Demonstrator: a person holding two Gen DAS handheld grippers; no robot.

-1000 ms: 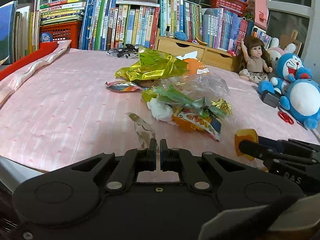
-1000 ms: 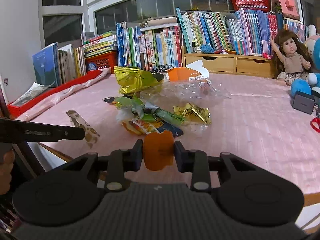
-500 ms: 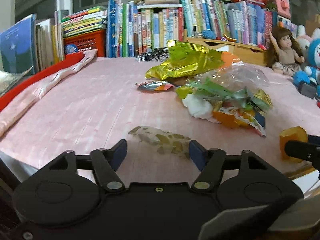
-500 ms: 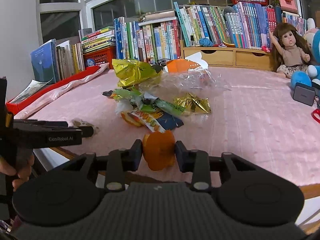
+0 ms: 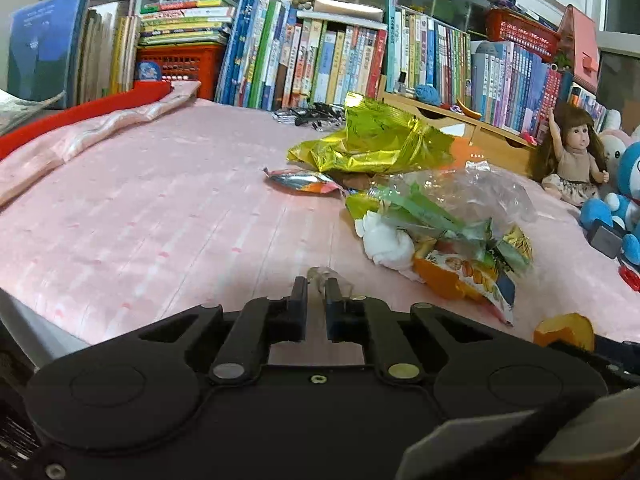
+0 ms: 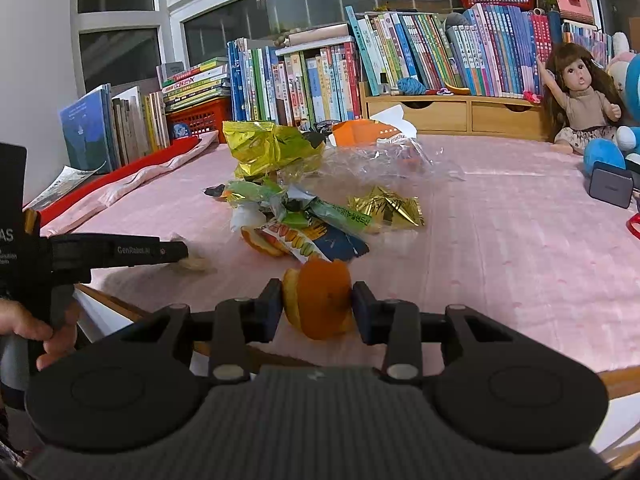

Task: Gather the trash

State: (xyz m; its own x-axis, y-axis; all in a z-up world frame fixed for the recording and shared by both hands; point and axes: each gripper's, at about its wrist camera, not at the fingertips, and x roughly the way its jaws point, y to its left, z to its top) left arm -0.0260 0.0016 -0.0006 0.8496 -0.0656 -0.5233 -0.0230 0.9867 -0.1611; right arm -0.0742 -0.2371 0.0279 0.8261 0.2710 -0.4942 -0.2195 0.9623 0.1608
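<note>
My left gripper [image 5: 316, 285] is shut on a small clear patterned wrapper [image 5: 322, 273] low over the pink bed cover [image 5: 160, 220]; only the wrapper's tip shows past the fingers. In the right wrist view the left gripper [image 6: 180, 250] reaches in from the left with the wrapper [image 6: 194, 263] at its tip. My right gripper [image 6: 316, 300] is shut on a piece of orange peel [image 6: 324, 300], also seen as the peel [image 5: 564, 332] at the lower right. The trash pile lies ahead: a gold bag [image 5: 372, 140], a clear plastic bag [image 5: 460, 188], a white tissue [image 5: 388, 240], and an orange snack wrapper [image 5: 460, 276].
Rows of books [image 5: 320, 56] and a wooden drawer unit [image 6: 452, 114] line the back. A doll [image 5: 572, 160], blue plush toys [image 5: 624, 196], a dark box [image 6: 610, 188] and red scissors [image 6: 634, 226] sit at the right. A folded pink cloth [image 5: 80, 136] lies at the left.
The left gripper held the wrapper upright, opened with it lying flat on the cover, and has now shut on it again. The right gripper has kept the peel throughout.
</note>
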